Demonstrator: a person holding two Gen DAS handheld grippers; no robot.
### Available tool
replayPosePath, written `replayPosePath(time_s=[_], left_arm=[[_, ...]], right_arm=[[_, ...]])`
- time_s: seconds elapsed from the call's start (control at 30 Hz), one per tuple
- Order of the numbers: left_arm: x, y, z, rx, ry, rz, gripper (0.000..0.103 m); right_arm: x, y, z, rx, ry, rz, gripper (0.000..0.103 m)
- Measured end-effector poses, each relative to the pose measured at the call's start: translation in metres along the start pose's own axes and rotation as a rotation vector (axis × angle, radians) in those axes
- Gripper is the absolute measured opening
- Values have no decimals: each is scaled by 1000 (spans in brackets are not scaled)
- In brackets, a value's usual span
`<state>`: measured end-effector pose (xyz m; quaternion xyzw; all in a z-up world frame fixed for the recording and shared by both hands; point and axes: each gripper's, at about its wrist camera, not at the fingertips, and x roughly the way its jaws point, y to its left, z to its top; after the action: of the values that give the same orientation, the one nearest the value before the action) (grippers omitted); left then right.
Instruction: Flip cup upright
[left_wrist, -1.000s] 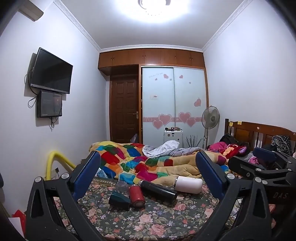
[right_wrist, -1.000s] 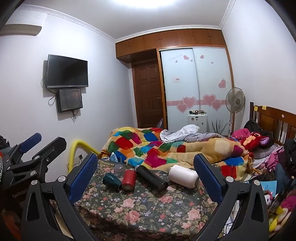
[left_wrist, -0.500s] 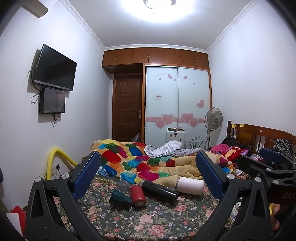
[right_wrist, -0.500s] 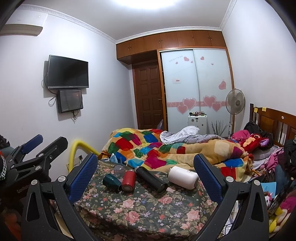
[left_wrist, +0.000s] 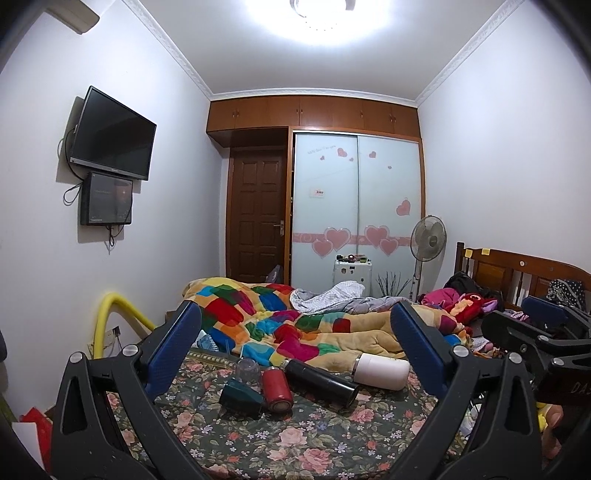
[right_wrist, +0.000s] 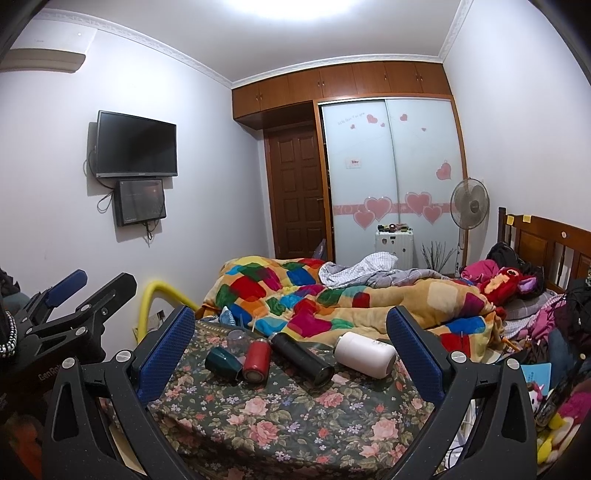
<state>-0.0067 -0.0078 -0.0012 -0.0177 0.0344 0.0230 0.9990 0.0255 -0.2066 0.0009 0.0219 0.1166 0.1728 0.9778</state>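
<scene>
The left gripper (left_wrist: 295, 339) has tipped up a bit, so more ceiling shows. The tabletop (right_wrist: 280, 417) has a flowery cloth, next to a bed with a bright quilt (right_wrist: 332, 295). The dark green cup (right_wrist: 221, 362) lies on its side beside a red bottle (right_wrist: 256, 360). Both grippers' fingers (right_wrist: 166, 350) are wide apart, holding nothing, well back from the cup. The right gripper (right_wrist: 290, 343) faces it too.
</scene>
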Motion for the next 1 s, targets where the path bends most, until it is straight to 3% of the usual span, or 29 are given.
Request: replayPosePath(time_s=[1.0], left_arm=[[6, 2, -2, -14, 5, 3, 103]], right_arm=[[10, -7, -8, 8, 32, -7, 103]])
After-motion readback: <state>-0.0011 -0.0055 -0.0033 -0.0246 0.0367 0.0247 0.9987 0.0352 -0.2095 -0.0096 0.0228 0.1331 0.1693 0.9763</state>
